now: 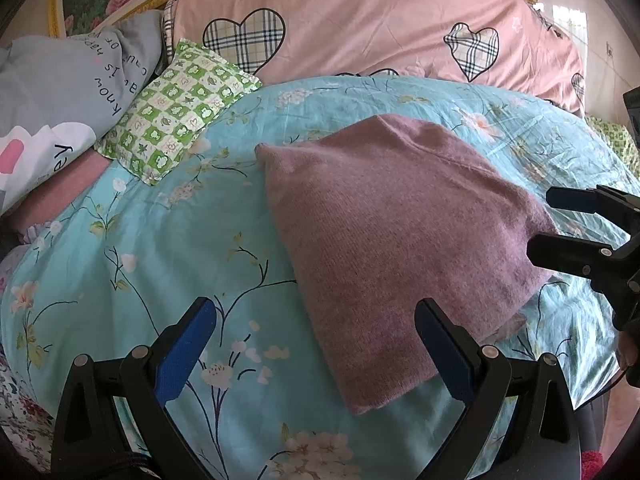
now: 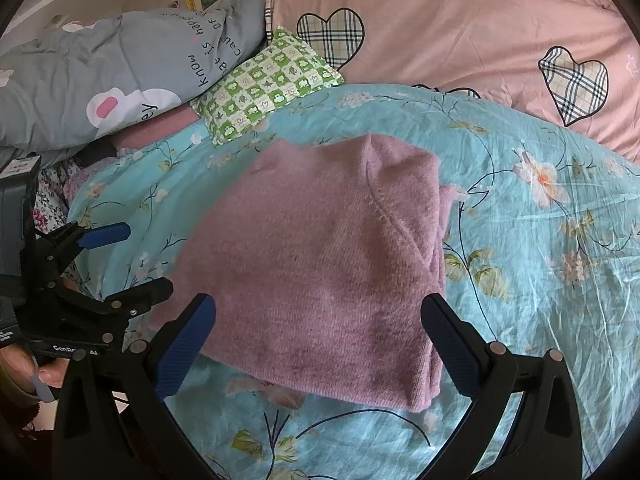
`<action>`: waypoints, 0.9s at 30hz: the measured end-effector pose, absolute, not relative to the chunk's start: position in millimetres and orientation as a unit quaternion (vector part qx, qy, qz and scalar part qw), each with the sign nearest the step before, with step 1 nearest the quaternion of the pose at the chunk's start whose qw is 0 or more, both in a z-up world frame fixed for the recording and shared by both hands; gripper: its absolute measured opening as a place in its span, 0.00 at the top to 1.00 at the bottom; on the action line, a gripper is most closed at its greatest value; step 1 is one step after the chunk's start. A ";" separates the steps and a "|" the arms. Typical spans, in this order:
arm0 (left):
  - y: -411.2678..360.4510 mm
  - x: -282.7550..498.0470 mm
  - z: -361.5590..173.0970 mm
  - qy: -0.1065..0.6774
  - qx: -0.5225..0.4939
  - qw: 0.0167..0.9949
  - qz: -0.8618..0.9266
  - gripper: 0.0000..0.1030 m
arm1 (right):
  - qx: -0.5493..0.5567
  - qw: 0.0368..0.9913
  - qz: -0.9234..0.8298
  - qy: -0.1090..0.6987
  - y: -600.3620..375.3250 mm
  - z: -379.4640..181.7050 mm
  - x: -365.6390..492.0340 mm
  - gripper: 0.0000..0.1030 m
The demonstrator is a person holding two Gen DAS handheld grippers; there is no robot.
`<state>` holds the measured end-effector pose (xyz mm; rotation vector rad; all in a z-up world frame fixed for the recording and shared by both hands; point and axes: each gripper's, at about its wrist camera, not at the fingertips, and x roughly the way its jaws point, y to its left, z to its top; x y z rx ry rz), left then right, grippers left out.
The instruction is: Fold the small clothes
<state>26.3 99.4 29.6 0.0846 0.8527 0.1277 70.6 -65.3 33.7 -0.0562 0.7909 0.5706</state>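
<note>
A mauve knitted garment [image 1: 400, 232] lies folded into a compact rectangle on the turquoise floral bedspread [image 1: 160, 248]. It also shows in the right wrist view [image 2: 320, 268]. My left gripper [image 1: 316, 340] is open and empty, hovering just off the garment's near left edge. My right gripper [image 2: 320, 340] is open and empty above the garment's near edge. In the left wrist view the right gripper [image 1: 544, 220] sits at the garment's right side. In the right wrist view the left gripper [image 2: 140, 260] sits at the garment's left side.
A green checked small pillow [image 1: 180, 112] lies at the back left. A grey printed quilt [image 1: 60, 80] is bundled at the far left. A pink quilt with plaid hearts [image 1: 360, 28] fills the back. The bedspread [image 2: 540, 260] extends to the right.
</note>
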 end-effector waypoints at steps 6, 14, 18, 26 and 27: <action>99.4 29.2 32.0 0.413 0.044 0.908 0.062 0.03 | -0.019 0.884 0.274 0.379 -68.0 36.1 71.8 0.01; 98.5 32.0 31.8 0.418 0.044 0.905 0.063 0.03 | -0.013 0.883 0.274 0.382 -71.6 37.0 75.5 0.01; 97.3 33.1 31.5 0.419 0.045 0.905 0.062 0.03 | -0.011 0.883 0.273 0.382 -72.3 36.6 75.8 0.01; 97.1 33.1 31.5 0.419 0.044 0.905 0.062 0.03 | -0.011 0.883 0.273 0.383 -70.5 36.3 75.1 0.01; 97.0 33.0 31.5 0.419 0.044 0.905 0.062 0.03 | -0.011 0.883 0.273 0.383 -70.2 36.0 75.2 0.01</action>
